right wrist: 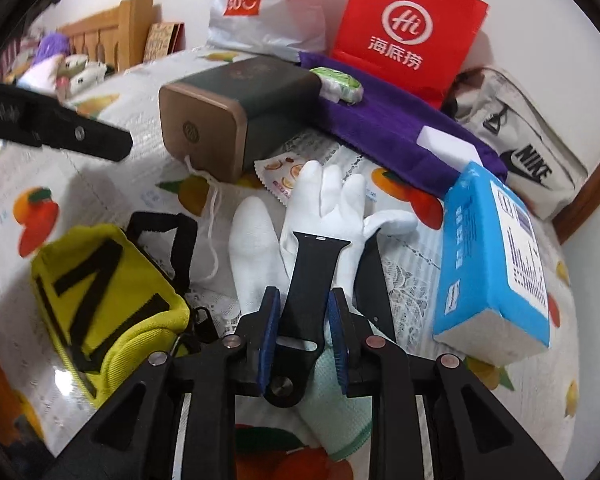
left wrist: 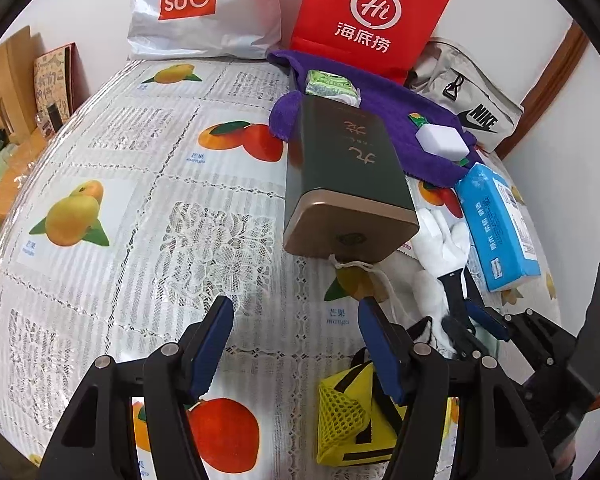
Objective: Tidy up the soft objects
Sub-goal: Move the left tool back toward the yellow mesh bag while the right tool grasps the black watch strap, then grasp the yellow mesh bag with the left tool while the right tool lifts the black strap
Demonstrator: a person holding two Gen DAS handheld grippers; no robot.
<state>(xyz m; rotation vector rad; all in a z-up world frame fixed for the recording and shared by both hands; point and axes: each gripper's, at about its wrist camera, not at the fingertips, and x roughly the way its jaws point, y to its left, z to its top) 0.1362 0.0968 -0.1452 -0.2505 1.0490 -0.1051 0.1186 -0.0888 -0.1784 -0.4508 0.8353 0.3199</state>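
**Reader:** What does each gripper have, and where is the thing being sorted?

**Describer:** The right gripper (right wrist: 304, 300) has its blue pads on either side of a black watch strap (right wrist: 313, 276), pinching it across its width near the buckle-hole end. The strap reaches forward from the jaws and lies over a white glove (right wrist: 323, 196) on the lace tablecloth (left wrist: 140, 208) printed with fruit. The left gripper (left wrist: 296, 312) has its jaws spread with nothing between them; it hangs above bare cloth.

**Reader:** What surrounds the strap?

**Describer:** A white sock (right wrist: 252, 240) lies just left of the glove. A yellow pouch (right wrist: 108, 304) with black stripes sits further left, a blue tissue pack (right wrist: 495, 264) to the right. Behind them are a dark green tin (right wrist: 236, 112) lying on its side, a purple towel (right wrist: 383, 124) and a red paper bag (right wrist: 407, 28).

**Reader:** How would the strap behave when lifted?

**Describer:** It looks like smooth rubber: light, limp, likely to droop from the pads and perhaps slide if held loosely. Gripping across the flat width near one end, as now, seems sound, though the free end would swing. The glove beneath is thin cloth and could drag along if the strap catches it.
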